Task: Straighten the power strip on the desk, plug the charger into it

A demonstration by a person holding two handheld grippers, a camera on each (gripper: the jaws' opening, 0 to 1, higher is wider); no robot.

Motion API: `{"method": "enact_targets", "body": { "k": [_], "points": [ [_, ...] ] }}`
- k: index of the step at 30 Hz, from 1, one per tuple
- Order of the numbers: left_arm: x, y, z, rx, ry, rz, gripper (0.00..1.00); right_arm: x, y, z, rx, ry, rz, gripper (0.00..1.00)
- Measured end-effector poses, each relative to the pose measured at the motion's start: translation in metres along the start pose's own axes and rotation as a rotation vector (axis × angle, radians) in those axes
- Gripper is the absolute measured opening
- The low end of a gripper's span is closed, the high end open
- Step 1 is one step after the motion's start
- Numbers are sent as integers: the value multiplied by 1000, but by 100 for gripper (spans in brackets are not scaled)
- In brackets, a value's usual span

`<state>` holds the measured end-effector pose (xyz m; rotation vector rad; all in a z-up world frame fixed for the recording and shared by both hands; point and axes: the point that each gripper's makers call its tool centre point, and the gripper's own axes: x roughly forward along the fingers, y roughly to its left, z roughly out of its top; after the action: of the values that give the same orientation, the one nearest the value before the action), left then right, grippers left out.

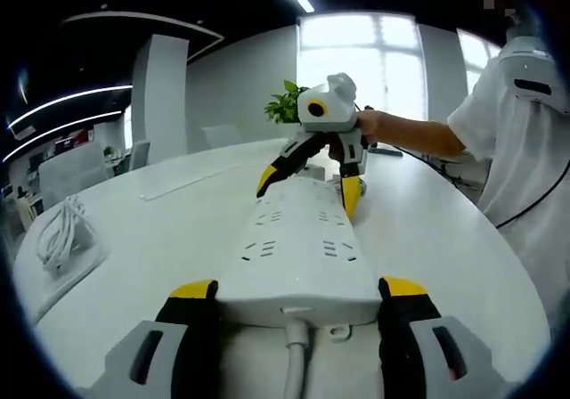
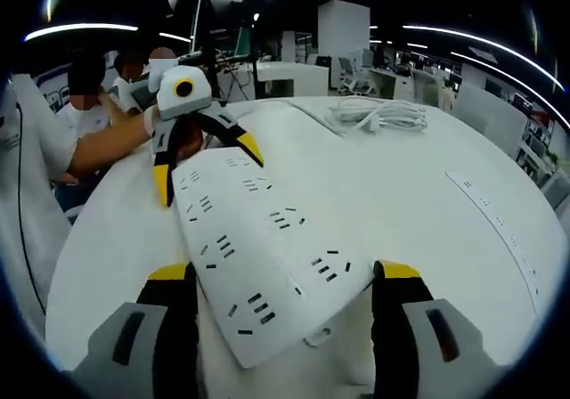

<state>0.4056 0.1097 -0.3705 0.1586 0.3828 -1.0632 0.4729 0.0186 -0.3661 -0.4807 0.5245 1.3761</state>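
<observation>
Both grippers (image 1: 297, 303) (image 2: 285, 285) straddle power strip (image 1: 298, 248) ends

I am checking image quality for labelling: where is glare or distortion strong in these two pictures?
Left gripper view: the bright window is overexposed, its detail lost; the flat white plastic power strip stays readable. Right gripper view: fisheye bending curves the round white desk edge, and ceiling light strips streak brightly.

bench (image 1: 178, 230): bare either side of power strip (image 1: 298, 243) | obstacles: coiled cable (image 1: 62, 234) near edge, grippers at both strip ends
</observation>
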Motion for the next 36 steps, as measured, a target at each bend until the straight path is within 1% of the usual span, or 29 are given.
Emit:
{"method": "enact_targets", "body": {
  "k": [4, 7, 14, 20, 22, 25, 30, 36],
  "points": [
    [-1, -2, 0, 0, -1, -3, 73, -1, 1, 0, 10, -1, -12, 78],
    [-1, -3, 0, 1, -1, -6, 73, -2, 4, 0, 14, -15, -19, 78],
    [-2, -5, 0, 3, -2, -9, 73, -3, 4, 0, 11, -23, -22, 78],
    [-2, -8, 0, 3, -4, -6, 74, -2, 3, 0, -11, -44, 15, 78],
    [-2, -5, 0, 2, -5, -6, 74, 0, 3, -1, -7, -42, 30, 79],
    [-2, -5, 0, 2, -6, -6, 73, 1, 6, 1, -44, -51, 45, 79],
    [-2, -5, -1, 3, -6, -7, 73, 0, 5, 2, -50, -49, 42, 78],
    [-2, -7, -2, 12, -3, -33, 73, 0, 7, 0, -27, -17, 20, 78]
  ]
}}
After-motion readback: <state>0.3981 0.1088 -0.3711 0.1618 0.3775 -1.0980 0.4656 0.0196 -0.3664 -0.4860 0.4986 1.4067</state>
